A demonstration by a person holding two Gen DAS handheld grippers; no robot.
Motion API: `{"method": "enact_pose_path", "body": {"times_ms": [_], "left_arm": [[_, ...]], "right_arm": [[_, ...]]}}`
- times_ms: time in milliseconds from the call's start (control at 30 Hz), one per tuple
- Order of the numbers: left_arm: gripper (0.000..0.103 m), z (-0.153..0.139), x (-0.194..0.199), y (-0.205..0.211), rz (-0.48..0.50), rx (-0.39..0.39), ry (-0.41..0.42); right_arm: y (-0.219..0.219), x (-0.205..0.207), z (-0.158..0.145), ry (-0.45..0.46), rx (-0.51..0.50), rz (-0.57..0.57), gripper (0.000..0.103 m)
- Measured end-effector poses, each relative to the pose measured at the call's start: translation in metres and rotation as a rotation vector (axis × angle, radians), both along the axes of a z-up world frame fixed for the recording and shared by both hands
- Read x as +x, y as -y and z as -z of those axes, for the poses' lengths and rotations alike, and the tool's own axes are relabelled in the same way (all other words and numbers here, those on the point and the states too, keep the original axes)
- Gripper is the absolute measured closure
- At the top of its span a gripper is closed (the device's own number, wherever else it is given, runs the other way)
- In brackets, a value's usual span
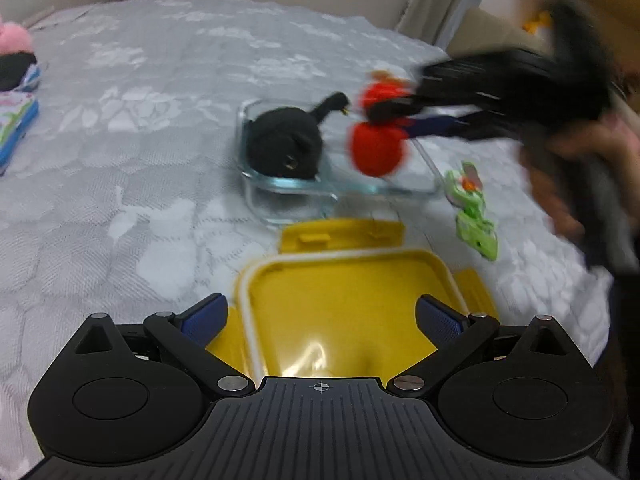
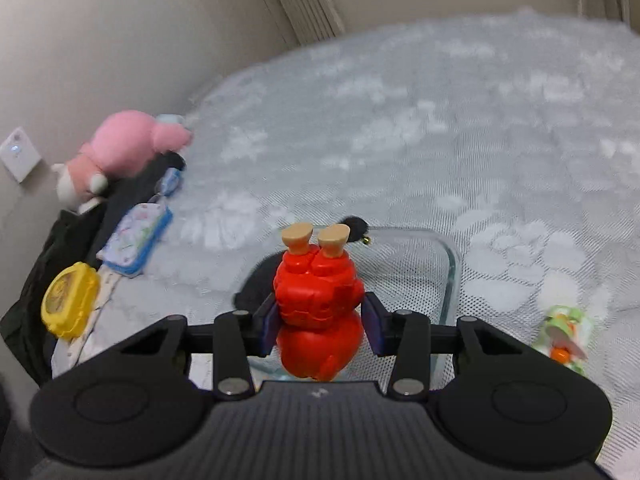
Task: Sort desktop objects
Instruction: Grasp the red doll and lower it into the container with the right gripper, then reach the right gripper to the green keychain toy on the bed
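A red toy figure (image 2: pixel 318 292) with tan feet hangs upside down, and my right gripper (image 2: pixel 322 322) is shut on its body. It is held above the near part of a clear glass container (image 2: pixel 450 268). In the left wrist view the same red figure (image 1: pixel 378 148) hangs over the glass container (image 1: pixel 288 196), gripped by the blurred right gripper (image 1: pixel 404 118). A black toy duck (image 1: pixel 284 144) lies in the container's left part. My left gripper (image 1: pixel 320 304) is open just above a yellow lid (image 1: pixel 340 272) and holds nothing.
A green toy (image 1: pixel 474 216) lies on the grey patterned cloth to the right of the container. A pink plush (image 2: pixel 128 144), a blue-edged case (image 2: pixel 136 240) and a yellow round case (image 2: pixel 70 300) lie along the left wall. A person's hand (image 1: pixel 568 168) holds the right gripper.
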State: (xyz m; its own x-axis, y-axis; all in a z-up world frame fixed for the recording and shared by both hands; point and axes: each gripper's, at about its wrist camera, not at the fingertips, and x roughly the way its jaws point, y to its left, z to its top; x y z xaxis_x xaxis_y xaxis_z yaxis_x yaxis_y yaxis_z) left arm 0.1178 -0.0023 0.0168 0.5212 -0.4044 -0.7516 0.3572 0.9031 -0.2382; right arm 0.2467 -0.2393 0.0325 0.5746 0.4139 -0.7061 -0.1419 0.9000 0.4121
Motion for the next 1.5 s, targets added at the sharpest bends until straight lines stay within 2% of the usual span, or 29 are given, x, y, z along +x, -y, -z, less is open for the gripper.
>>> {"method": "enact_pose_path", "body": {"times_ms": [133,267,333,433,533,633,767,833,933,1067,1100,1133,1267,1300,1433,1467,1500], "left_arm": [[0.001,0.003,-0.01,0.015,0.013,0.047,-0.019],[0.001,0.011,-0.014,0.025,0.043,0.085,-0.043],[0.001,0.016,-0.012,0.027,0.044,0.092,-0.06],[0.001,0.022,-0.006,0.032,0.032,0.071,-0.097],[0.001,0.022,-0.002,0.043,0.031,0.072,-0.104],[0.001,0.018,0.0,0.06,0.024,0.117,-0.076],[0.001,0.01,-0.003,0.083,0.049,0.2,-0.033],[0.001,0.006,-0.006,0.093,0.048,0.257,0.004],[0.001,0.0,-0.01,0.102,0.03,0.331,0.049],[0.001,-0.008,-0.017,0.102,0.022,0.337,0.066],[0.001,-0.009,-0.018,0.101,0.017,0.342,0.069],[0.001,-0.01,-0.019,0.1,0.012,0.347,0.071],[0.001,-0.009,-0.017,0.095,-0.001,0.332,0.062],[0.001,-0.008,-0.016,0.094,0.001,0.322,0.056],[0.001,-0.001,-0.011,0.09,0.011,0.289,0.035],[0.001,0.001,-0.01,0.088,0.013,0.278,0.03],[0.001,0.002,-0.009,0.085,0.012,0.266,0.024]], "right_arm": [[-0.012,0.028,0.029,-0.046,-0.045,0.025,0.057],[0.009,0.023,0.03,-0.084,0.09,0.038,0.051],[0.031,0.007,0.015,-0.039,0.16,0.049,0.049],[0.07,-0.031,-0.01,0.068,0.089,0.104,0.042],[0.111,-0.07,-0.013,0.1,0.059,0.187,0.042],[0.141,-0.1,0.001,0.079,0.046,0.242,0.041],[0.152,-0.117,0.031,0.077,0.015,0.264,0.041],[0.152,-0.117,0.048,0.074,0.051,0.282,0.041],[0.145,-0.104,0.065,0.087,0.04,0.306,0.04],[0.134,-0.078,0.082,0.091,0.038,0.342,0.04],[0.133,-0.073,0.085,0.097,0.034,0.353,0.045],[0.132,-0.073,0.084,0.103,0.035,0.356,0.055],[0.13,-0.078,0.074,0.128,0.041,0.362,0.066],[0.13,-0.081,0.069,0.142,0.032,0.36,0.075],[0.117,-0.098,0.035,0.219,-0.033,0.325,0.081],[0.113,-0.1,0.025,0.233,-0.037,0.31,0.087],[0.108,-0.103,0.014,0.257,-0.043,0.295,0.099]]}}
